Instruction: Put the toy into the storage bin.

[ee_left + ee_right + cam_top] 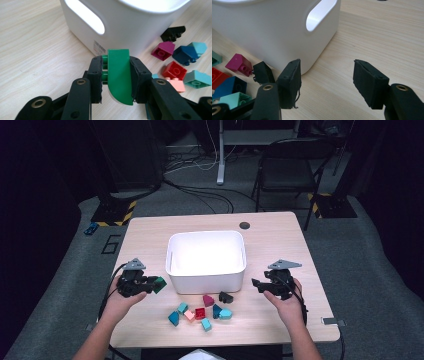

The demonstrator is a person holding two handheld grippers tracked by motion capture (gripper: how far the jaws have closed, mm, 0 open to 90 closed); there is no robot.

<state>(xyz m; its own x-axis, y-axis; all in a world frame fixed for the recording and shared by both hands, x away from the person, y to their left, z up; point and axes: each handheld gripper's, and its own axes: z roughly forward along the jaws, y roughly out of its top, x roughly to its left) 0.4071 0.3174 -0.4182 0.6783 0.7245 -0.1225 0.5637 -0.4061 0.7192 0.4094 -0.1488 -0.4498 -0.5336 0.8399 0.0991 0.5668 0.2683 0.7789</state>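
My left gripper (pixel 152 285) is shut on a green brick (pixel 119 75) with a rounded end, held off the table just left of the white bin (pixel 206 276). In the left gripper view the bin's wall and handle slot (pixel 87 17) stand right behind the brick. At the bin's right my right gripper (pixel 256 283) is open, and nothing lies between its pads (pixel 291 82). Loose bricks lie in front of the bin: a magenta one (pixel 208 300), a black one (pixel 225 297), a red one (pixel 200 313), a dark blue one (pixel 216 310) and several teal ones (pixel 174 318).
The bin (pixel 274 32) stands mid-table and looks empty inside. Bare wood lies to the right of my right gripper (pixel 325 85) and left of the left one. A round hole (pixel 244 225) marks the table's far side. A chair (pixel 292 167) and cables stand beyond the table.
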